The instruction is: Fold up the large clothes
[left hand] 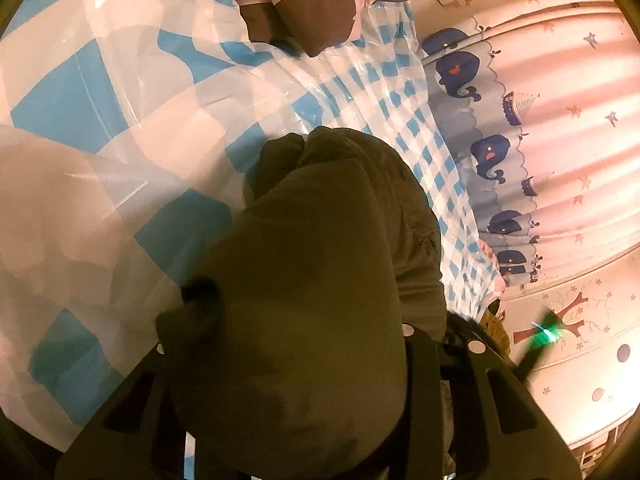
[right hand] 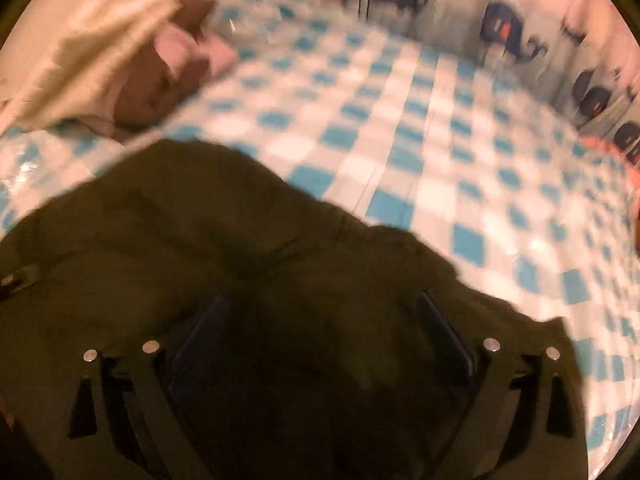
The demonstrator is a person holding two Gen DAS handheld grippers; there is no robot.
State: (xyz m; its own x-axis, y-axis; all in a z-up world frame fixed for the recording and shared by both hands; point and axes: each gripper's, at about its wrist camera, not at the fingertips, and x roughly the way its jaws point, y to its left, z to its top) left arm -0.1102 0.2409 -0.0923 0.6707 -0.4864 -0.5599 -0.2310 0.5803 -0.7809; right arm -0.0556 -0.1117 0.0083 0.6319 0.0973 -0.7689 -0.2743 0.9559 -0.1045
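Observation:
A dark olive garment point(left hand: 320, 260) rises in a thick bunch between the fingers of my left gripper point(left hand: 300, 316). The cloth hides both pads, and the jaws stand narrow and pinch it. In the right wrist view the same olive garment point(right hand: 200, 240) lies spread on the checked bed cover, filling the lower left. My right gripper point(right hand: 322, 320) hangs just over it, jaws wide apart, blue pads point(right hand: 204, 328) bare and nothing pinched between them. That view is blurred.
A glossy blue-and-white checked sheet point(right hand: 440, 160) covers the bed. A brown and pink quilt point(left hand: 316, 8) lies heaped at the head end. A whale-print curtain point(left hand: 500, 152) hangs along the far side, beside a wall with a tree sticker point(left hand: 576, 312).

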